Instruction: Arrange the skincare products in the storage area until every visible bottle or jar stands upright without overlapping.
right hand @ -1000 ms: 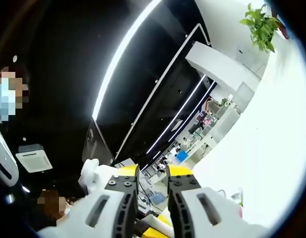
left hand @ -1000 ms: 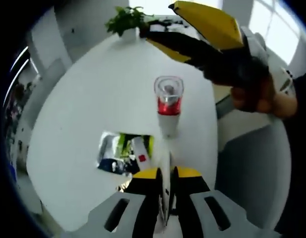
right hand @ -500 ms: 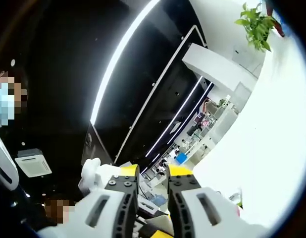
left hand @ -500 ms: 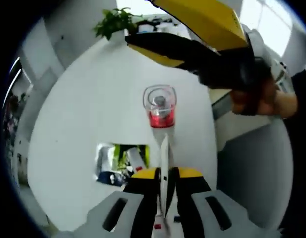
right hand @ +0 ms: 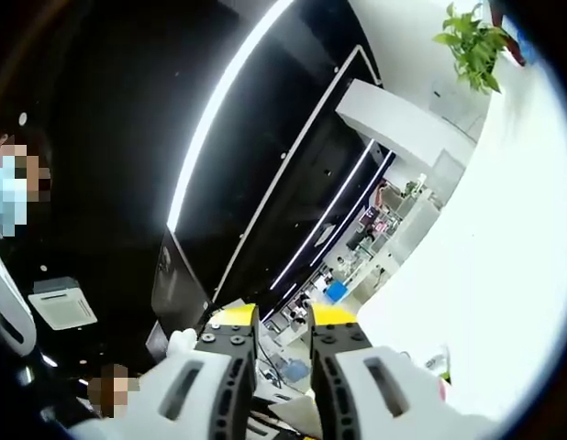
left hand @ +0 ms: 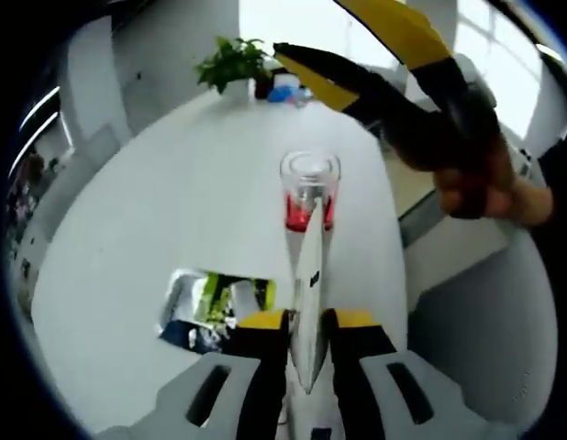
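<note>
My left gripper [left hand: 306,321] is shut on a white tube [left hand: 308,275], whose flat end points up between the jaws and overlaps the bottle behind it. That clear-capped bottle [left hand: 309,188], red inside, stands upright on the round white table [left hand: 173,183]. A shiny foil packet [left hand: 215,298] lies flat to the left of my jaws. A hand holds the right gripper [left hand: 311,26] above and beyond the bottle, its yellow and black jaws apart. In the right gripper view the right gripper [right hand: 283,321] points out at the room with nothing between its jaws.
A potted green plant [left hand: 233,62] stands at the table's far edge, with small blue items beside it. The plant [right hand: 472,41] and the white table [right hand: 513,229] lie at the right of the right gripper view. The table edge drops off to the right of the bottle.
The tube in my left gripper has swung up and now reaches the bottle's red band. The right gripper has lifted slightly in the left gripper view. The right gripper view barely shifts.
</note>
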Tool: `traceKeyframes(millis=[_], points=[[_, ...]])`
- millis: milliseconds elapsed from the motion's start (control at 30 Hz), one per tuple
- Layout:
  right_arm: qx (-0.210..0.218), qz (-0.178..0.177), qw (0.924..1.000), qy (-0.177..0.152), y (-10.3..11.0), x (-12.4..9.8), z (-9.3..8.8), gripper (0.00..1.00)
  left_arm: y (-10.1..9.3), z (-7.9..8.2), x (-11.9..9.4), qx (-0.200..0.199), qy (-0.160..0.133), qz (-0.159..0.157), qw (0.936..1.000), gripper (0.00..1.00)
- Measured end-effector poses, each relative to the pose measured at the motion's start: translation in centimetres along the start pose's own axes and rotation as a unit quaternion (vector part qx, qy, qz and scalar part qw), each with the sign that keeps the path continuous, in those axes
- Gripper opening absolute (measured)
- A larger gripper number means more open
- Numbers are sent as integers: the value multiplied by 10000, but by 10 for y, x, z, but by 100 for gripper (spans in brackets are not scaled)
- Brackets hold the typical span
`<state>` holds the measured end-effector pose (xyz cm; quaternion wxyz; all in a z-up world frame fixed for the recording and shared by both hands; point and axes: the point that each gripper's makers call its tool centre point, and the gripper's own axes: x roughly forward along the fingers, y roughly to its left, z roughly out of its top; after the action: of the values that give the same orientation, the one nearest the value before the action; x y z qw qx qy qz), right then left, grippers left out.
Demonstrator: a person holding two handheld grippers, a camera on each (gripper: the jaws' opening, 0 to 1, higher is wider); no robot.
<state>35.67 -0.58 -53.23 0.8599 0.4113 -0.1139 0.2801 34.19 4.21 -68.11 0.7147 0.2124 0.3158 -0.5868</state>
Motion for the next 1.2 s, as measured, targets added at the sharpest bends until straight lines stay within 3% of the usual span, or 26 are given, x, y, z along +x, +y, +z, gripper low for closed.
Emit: traceKeyframes(millis=[267,500,733,867,1100,1200], points=[[1,-6,10000,41,0,0,-2,22,5,-24,4,-235,-106,256,9993,18],[-2,-25,9999,123,-2,1,-6,21,4,-22,5,-503,-637,308,9962,18],[-13,-3,9998,183,-1,1,-10,21,7,-23,7,-714,-844,356,9932,17],[-69,-25,9997,230,-2,1,-11,21,7,-23,7,-1033,-1118,279,9879,18],[-184,-49,9994,278,-3,0,-13,21,5,-28,11,-817,-989,330,9912,17],[-205,-87,9992,333,-5,0,-16,21,4,-35,15,-689,-788,383,9938,17]])
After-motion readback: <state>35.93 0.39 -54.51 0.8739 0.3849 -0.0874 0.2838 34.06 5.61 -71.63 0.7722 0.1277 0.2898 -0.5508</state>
